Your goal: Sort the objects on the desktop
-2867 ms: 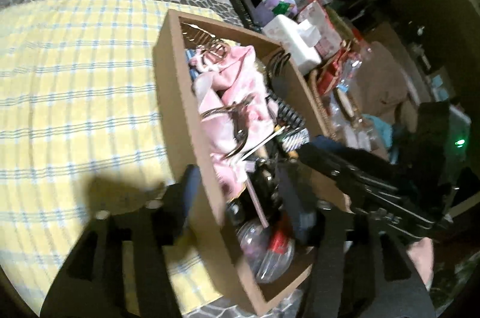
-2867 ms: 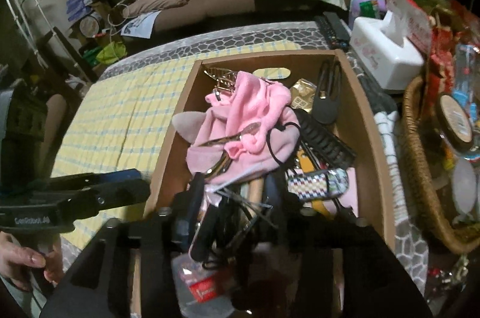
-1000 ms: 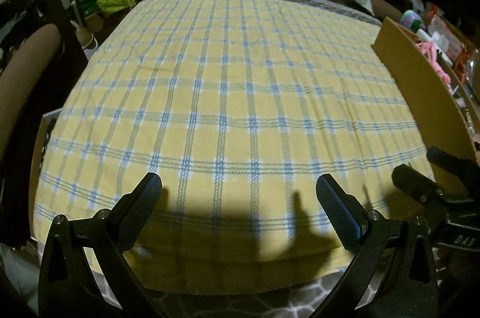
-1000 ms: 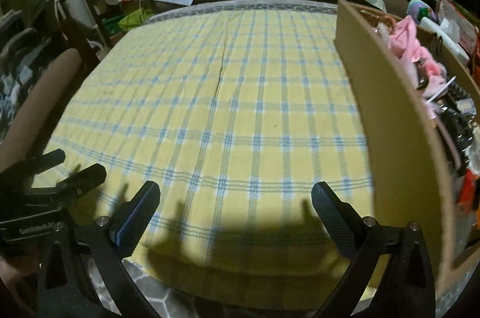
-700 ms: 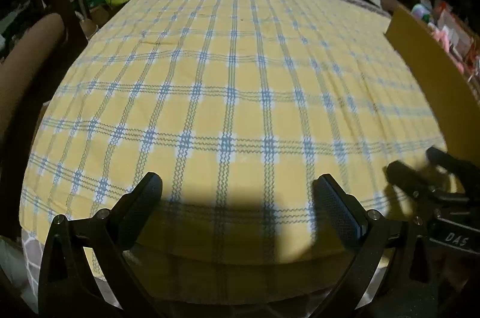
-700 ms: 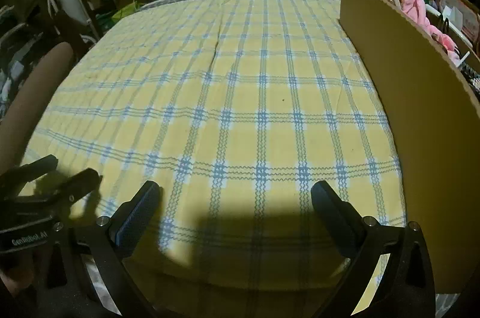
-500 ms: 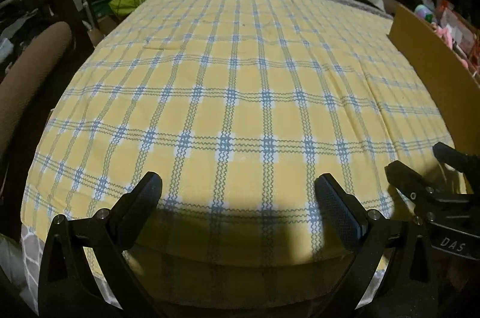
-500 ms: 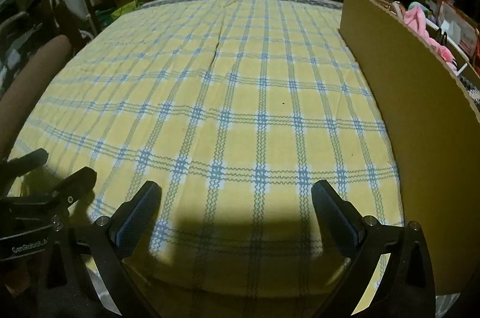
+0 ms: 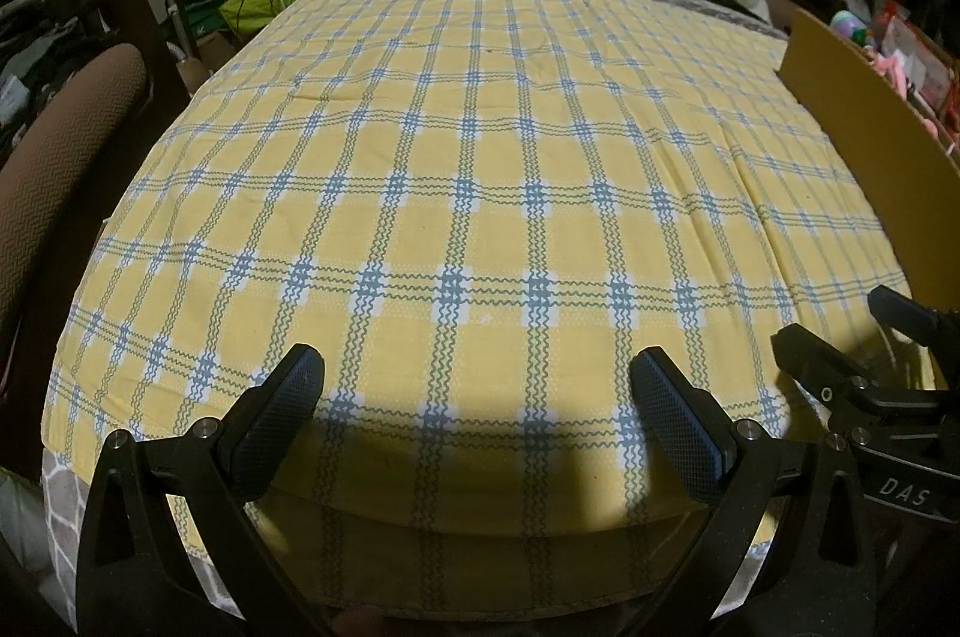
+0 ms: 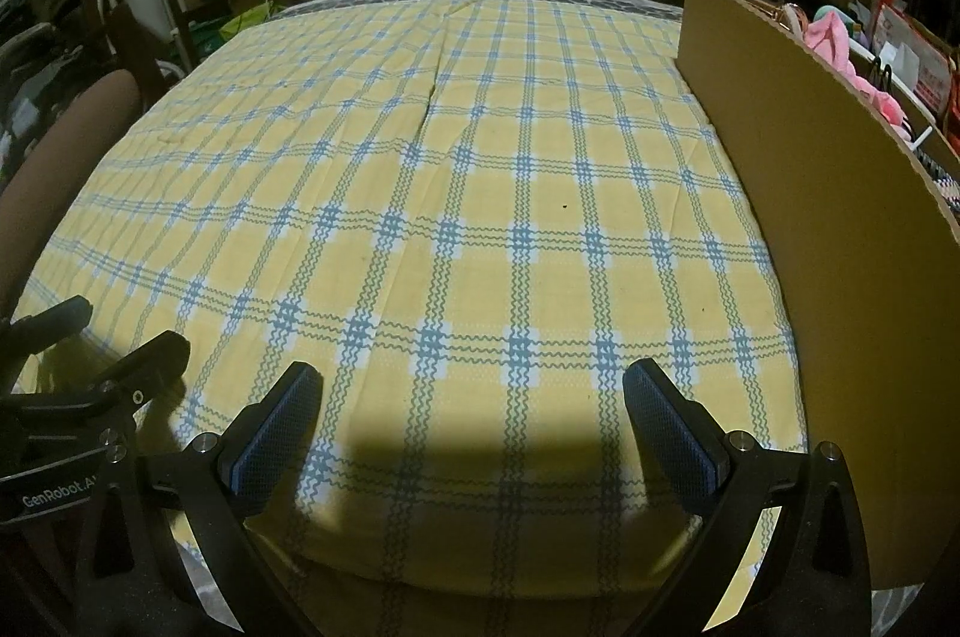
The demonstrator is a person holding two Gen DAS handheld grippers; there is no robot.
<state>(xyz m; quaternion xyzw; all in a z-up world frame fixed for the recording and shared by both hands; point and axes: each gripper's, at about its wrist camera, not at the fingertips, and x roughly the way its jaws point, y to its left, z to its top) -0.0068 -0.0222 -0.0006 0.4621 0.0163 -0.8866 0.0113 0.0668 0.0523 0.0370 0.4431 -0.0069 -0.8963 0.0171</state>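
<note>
Left gripper (image 9: pixel 477 400) and right gripper (image 10: pixel 471 415) both gape wide, grasping nothing, over the checked cloth (image 9: pixel 480 169). The box (image 10: pixel 840 217) stands right of the right fingers, long axis running away from them, pink cloth (image 10: pixel 831 36) inside
</note>
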